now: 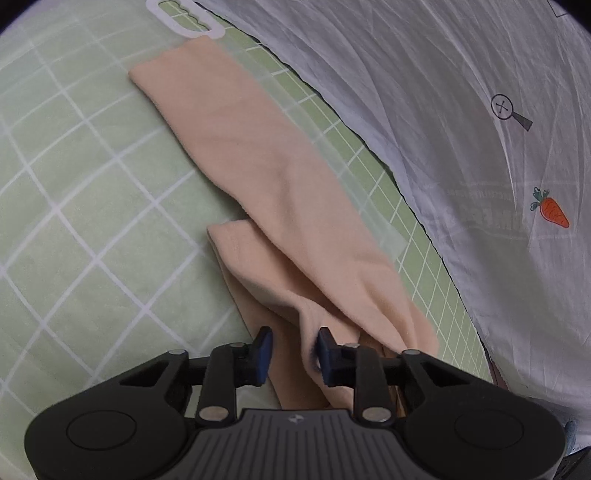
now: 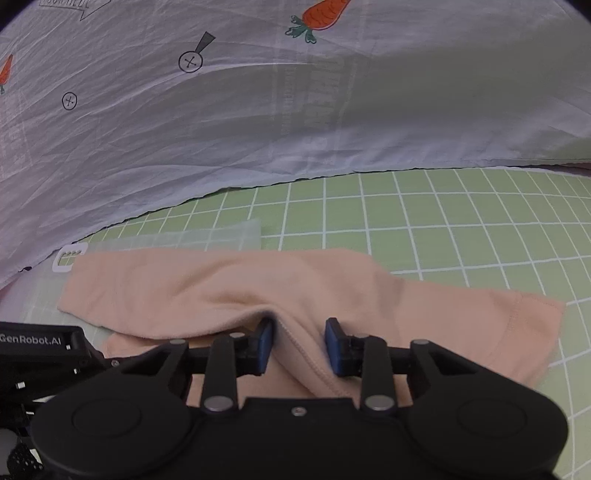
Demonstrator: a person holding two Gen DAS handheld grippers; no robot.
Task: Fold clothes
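A peach garment (image 1: 266, 173) lies on the green checked sheet (image 1: 74, 184), folded into a long strip with a loose flap at the near end. My left gripper (image 1: 294, 356) is open, with a fold of the garment lying between its blue pads. In the right wrist view the peach garment (image 2: 221, 291) stretches left to right. My right gripper (image 2: 298, 349) is open too, with a stitched edge of the garment running between its pads (image 2: 264, 347). The left gripper's black body (image 2: 40, 343) shows at the left edge.
A white sheet with carrot prints (image 1: 461, 110) lies along the far side; it also fills the top of the right wrist view (image 2: 258, 110). A translucent folding board with a white handle (image 1: 184, 18) lies under the garment's far edge.
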